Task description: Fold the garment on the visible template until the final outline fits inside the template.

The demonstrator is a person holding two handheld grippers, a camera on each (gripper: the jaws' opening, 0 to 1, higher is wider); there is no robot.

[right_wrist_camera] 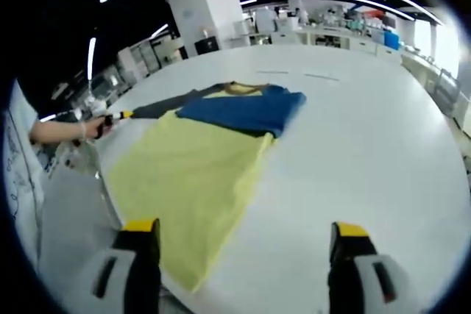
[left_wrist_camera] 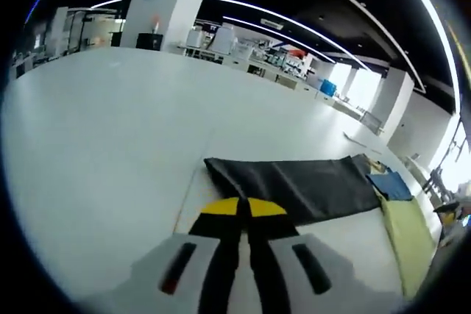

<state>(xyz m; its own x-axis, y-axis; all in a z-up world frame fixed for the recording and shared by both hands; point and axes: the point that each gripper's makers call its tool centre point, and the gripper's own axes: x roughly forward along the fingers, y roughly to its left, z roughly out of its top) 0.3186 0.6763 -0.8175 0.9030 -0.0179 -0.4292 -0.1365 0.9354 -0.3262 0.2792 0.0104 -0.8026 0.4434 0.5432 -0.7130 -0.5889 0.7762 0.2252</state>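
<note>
Yellow-blue-black garment (right_wrist_camera: 199,159): flat on white table (right_wrist_camera: 368,130).
Left gripper (left_wrist_camera: 243,209): jaws together.
Right gripper (right_wrist_camera: 246,234): jaws apart, holding nothing.

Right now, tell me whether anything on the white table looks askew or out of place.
The yellow garment lies crooked: its near corner hangs over the white table's edge, and a blue cloth overlaps its far end. The left gripper is shut and the right gripper open beside the hem.
</note>
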